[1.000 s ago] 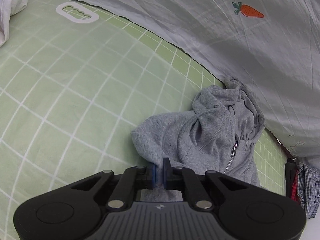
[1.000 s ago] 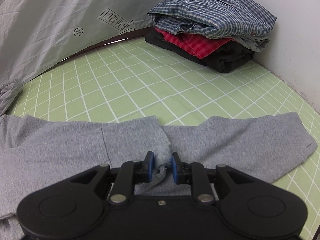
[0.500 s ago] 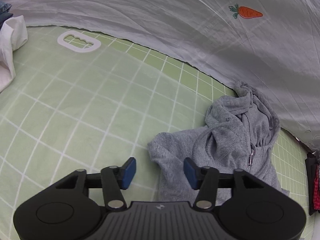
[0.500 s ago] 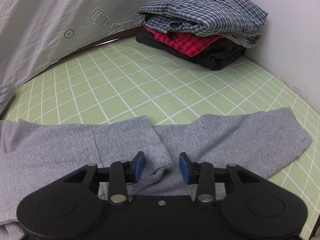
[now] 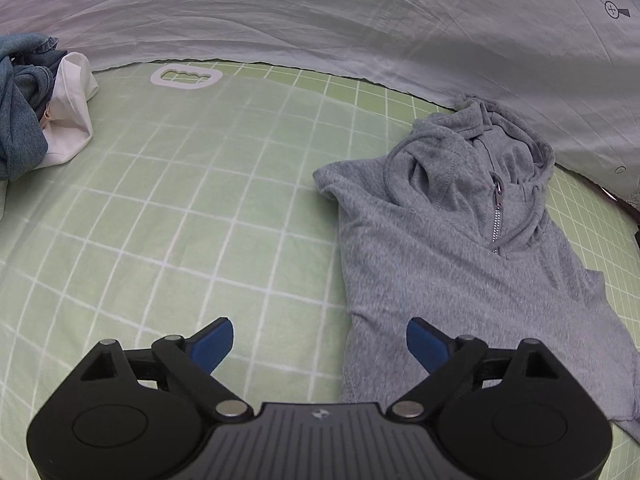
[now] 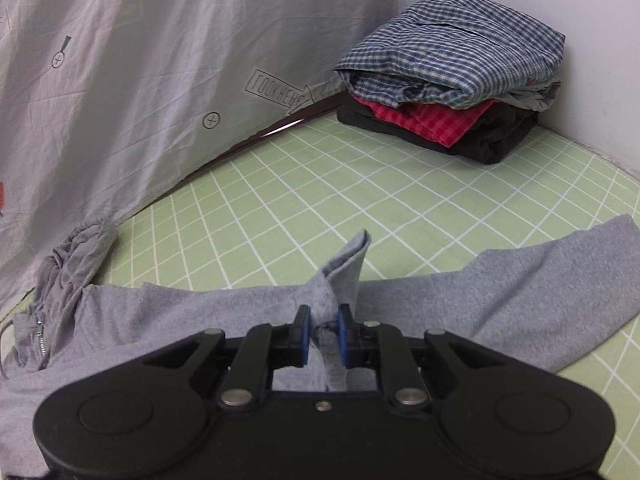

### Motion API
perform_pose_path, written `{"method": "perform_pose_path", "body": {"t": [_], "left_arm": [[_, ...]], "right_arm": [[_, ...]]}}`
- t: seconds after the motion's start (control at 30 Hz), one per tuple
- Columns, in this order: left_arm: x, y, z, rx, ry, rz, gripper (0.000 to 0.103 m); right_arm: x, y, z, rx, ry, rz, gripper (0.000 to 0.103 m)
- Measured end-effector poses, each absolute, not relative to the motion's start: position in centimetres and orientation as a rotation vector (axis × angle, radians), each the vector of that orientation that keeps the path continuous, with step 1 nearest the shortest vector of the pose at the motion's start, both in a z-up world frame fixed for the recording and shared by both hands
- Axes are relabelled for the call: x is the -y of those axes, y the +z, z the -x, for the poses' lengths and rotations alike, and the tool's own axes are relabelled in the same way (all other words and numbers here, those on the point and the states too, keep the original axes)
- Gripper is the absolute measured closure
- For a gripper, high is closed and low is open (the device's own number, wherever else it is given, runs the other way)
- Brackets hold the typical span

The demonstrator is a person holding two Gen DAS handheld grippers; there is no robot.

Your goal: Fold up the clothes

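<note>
Hoodie [image 5: 460, 264] lies flat on green grid mat [image 5: 200, 220], hood toward grey sheet [image 5: 280, 12], long axis front-to-back. Right gripper [image 6: 323, 334] closing, pinching a raised fabric fold. Left gripper [image 5: 320, 342] opening wide, nothing grasped, over hem edge. Folded stack [image 6: 452, 76] in corner.

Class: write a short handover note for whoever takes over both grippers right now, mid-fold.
Left gripper: jaws opening, nothing between them, beside the gray hoodie.
Right gripper: jaws closing on a raised fold of the hoodie.
Hoodie lies spread on the green checked sheet, one sleeve stretched out flat.
Done: folded stack in the corner.
Left: finish folding the hoodie; then the heap of denim and white clothes.
</note>
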State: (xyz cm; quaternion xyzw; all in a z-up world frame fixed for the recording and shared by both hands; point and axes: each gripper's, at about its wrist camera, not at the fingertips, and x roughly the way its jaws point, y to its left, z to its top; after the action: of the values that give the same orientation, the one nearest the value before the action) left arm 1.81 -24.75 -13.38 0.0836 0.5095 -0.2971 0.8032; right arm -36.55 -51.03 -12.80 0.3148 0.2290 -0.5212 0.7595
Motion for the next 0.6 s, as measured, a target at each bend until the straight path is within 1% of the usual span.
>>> {"method": "perform_pose_path", "body": {"t": [0.33,0.37,0.4,0.43,0.47,0.53,0.6], "left_arm": [[23.5,-12.0,-0.7,-1.02,-0.65,-0.175,0.009],[23.3,-11.8,-0.7,-1.012,-0.647,-0.174,0.009],[23.2,-11.8,-0.8,-1.008,-0.645,-0.173,0.009],[23.1,-11.7,-0.8,-1.006,-0.643,-0.174,0.009],[23.0,-11.7,-0.8,-1.003,-0.642,-0.174,0.009],[22.8,-11.6,-0.7,-0.997,-0.638,-0.178,0.009],[22.9,-11.6,-0.5,-0.993,-0.64,-0.181,0.009]], "right_arm": [[45.9,-9.9,23.2,-0.564,-0.651,-0.564,0.088],[45.1,-9.8,21.9,-0.585,-0.611,-0.537,0.088],[44.5,-9.9,20.7,-0.609,-0.588,-0.51,0.085],[44.0,-10.1,19.8,-0.631,-0.58,-0.491,0.071],[43.7,-10.3,19.6,-0.646,-0.589,-0.482,0.061],[43.2,-10.6,19.6,-0.668,-0.623,-0.472,0.02],[43.3,-10.7,20.5,-0.657,-0.661,-0.468,0.004]]}}
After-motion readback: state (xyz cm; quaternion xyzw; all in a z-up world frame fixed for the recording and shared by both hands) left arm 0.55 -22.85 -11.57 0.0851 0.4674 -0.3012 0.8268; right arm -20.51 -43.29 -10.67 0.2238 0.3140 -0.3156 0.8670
